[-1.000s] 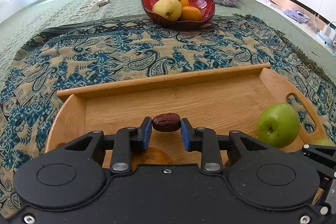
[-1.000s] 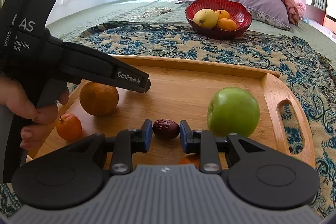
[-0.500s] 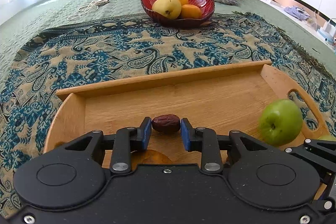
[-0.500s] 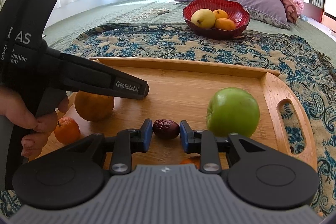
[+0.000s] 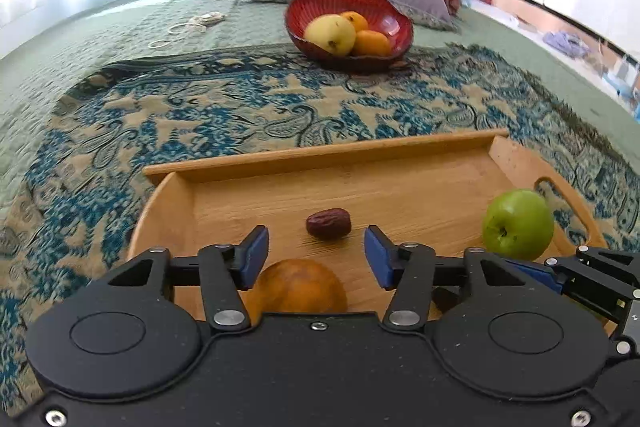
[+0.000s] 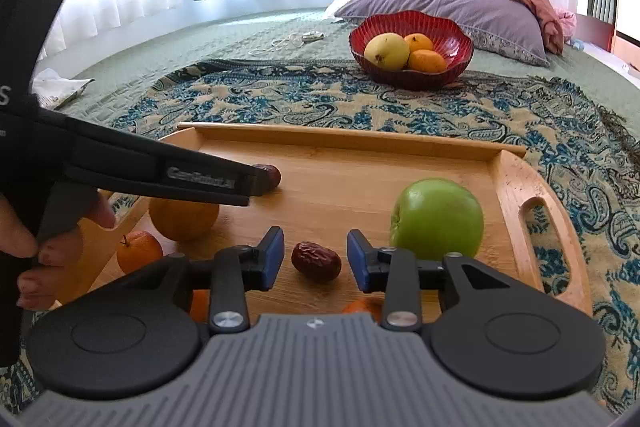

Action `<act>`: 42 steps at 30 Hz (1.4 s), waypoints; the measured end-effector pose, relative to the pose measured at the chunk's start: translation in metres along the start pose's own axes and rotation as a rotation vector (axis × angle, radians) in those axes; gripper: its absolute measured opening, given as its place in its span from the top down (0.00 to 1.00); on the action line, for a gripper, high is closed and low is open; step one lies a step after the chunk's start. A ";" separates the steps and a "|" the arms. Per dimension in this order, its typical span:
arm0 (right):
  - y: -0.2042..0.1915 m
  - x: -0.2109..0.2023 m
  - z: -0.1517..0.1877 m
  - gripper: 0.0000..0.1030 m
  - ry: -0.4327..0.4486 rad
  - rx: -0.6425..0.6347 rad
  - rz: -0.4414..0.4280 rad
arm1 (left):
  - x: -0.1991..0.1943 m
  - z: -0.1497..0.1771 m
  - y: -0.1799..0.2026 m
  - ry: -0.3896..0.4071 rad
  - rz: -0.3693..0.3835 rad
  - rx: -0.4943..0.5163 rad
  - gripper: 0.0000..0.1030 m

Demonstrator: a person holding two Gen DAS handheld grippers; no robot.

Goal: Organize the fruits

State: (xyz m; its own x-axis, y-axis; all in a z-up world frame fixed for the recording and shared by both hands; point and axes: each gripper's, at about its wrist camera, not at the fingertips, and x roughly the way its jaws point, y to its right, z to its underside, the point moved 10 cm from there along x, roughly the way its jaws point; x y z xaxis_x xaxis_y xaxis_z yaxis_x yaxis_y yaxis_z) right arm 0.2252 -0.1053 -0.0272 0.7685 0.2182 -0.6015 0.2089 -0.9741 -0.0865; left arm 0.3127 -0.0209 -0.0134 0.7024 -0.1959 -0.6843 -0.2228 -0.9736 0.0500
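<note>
Left wrist view: the left gripper (image 5: 316, 253) hangs over the wooden tray (image 5: 320, 151), and its jaws are opening. A dark date (image 5: 329, 223) lies on the tray floor just ahead of the blue pads (image 5: 256, 255), and neither pad touches it, so nothing is held. An orange (image 5: 300, 285) sits below the fingers, close to the gripper body. A green apple (image 5: 518, 224) stands at the right end of the tray, near the handle hole. Farther away, on the patterned cloth (image 5: 200, 115), a red bowl (image 5: 384, 15) holds a yellow fruit and two orange ones.

Right wrist view: the right gripper (image 6: 316, 257) is also opening its jaws. A second date (image 6: 316, 261) lies between the pads with a gap on both sides, so it is free on the tray. The apple is just to its right. On the left, a small mandarin (image 6: 138, 251) and the orange rest near the person's hand (image 6: 48, 247).

By my judgement, both dates are now placed on the tray and this step is almost finished. Three fruits in the bowl are probably still left to sort.
</note>
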 end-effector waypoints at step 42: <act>0.008 -0.095 0.018 0.28 0.144 -0.060 0.052 | -0.137 0.071 0.015 0.183 -0.056 -0.006 0.28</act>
State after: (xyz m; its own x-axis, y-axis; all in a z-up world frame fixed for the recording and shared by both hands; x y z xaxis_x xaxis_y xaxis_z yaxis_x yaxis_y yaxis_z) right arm 0.1431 -0.1349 0.0152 0.8570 0.1775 -0.4837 0.1987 -0.9800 -0.0078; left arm 0.1654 -0.0008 0.0295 0.8250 -0.1590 -0.5423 -0.1766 -0.9841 0.0199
